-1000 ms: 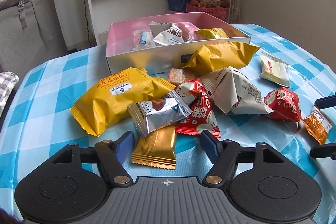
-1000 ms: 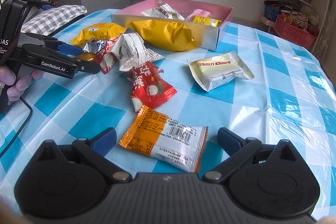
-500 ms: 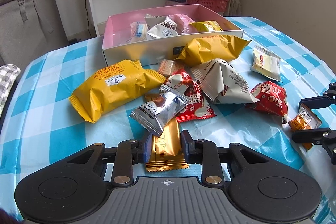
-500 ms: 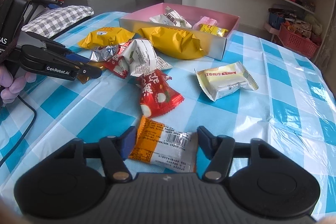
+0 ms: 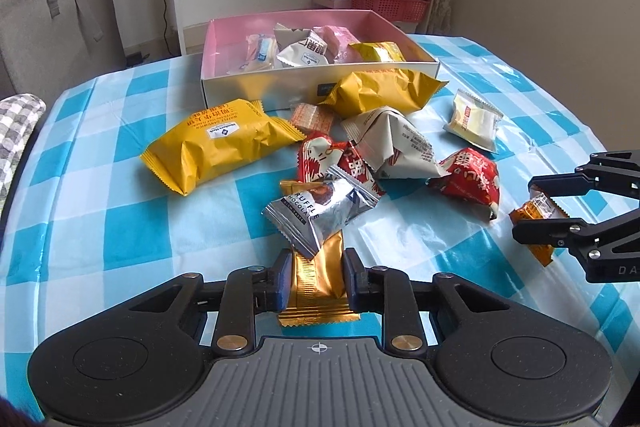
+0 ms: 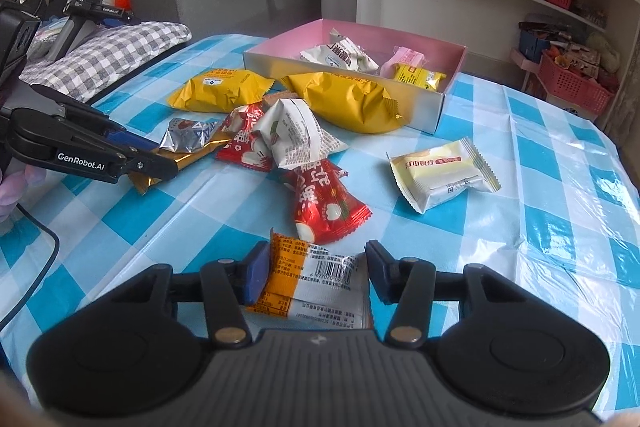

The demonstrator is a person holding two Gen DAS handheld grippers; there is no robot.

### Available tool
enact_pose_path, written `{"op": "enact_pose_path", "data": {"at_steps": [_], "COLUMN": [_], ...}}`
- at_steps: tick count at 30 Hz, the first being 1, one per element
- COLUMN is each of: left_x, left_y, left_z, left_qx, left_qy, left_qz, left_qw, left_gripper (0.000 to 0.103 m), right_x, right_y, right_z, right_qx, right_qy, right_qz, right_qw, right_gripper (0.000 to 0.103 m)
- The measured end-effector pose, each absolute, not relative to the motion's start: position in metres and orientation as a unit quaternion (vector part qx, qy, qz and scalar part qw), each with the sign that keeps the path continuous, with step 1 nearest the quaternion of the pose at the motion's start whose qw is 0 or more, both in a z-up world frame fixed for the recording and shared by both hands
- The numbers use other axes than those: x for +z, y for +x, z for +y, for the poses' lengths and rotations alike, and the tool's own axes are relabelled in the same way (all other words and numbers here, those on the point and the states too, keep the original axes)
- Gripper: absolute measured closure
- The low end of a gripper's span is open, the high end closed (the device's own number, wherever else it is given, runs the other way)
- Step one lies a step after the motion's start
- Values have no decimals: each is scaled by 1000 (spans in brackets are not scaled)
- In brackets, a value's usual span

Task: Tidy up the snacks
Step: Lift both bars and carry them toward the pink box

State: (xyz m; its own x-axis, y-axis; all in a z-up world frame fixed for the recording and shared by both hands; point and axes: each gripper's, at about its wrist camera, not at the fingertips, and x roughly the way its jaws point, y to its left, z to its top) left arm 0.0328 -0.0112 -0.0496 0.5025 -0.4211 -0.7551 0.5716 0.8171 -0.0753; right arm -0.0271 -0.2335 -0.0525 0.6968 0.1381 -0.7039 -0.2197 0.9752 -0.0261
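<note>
**Both grippers are closing on a snack, and the box is lying ahead**

The left gripper (image 5: 316, 281) is holding the gold packet (image 5: 319, 283); its jaws have just been closing and are now pressing the packet's two long sides. The packet's long axis is running straight forward from the gripper, and its far end is lying under the silver chocolate packet (image 5: 320, 211).

The right gripper (image 6: 314, 273) has also just been closing, and it is gripping the orange and white packet (image 6: 310, 279) across its width.

The pink box (image 5: 280, 85) is standing at the far side of the table (image 5: 100, 187), straight ahead of the left gripper, which I judge to be nearer to it. Other snacks are lying between.
</note>
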Motion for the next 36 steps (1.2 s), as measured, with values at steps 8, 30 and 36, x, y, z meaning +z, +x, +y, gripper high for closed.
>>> {"op": "enact_pose_path", "data": {"at_steps": [8,30,36], "left_x": [-44,-14,-7], "left_y": [43,45,69], "left_z": [21,1,2], "left_qx": [-314,-349,-331], "left_qy": [-104,-89,-102], "left_qz": [475,438,429], "left_qw": [815,823,834], "left_gripper": [79,79,79], "right_x": [-41,-22,-12], "right_y": [-26,0,22], "right_z": [-231,-216,-216], "right_qx": [92,89,78], "right_qy": [-40,-33,-24], "right_qz": [363,341,330], "right_qw": [926,935,940], "right_gripper": [55,55,55]}}
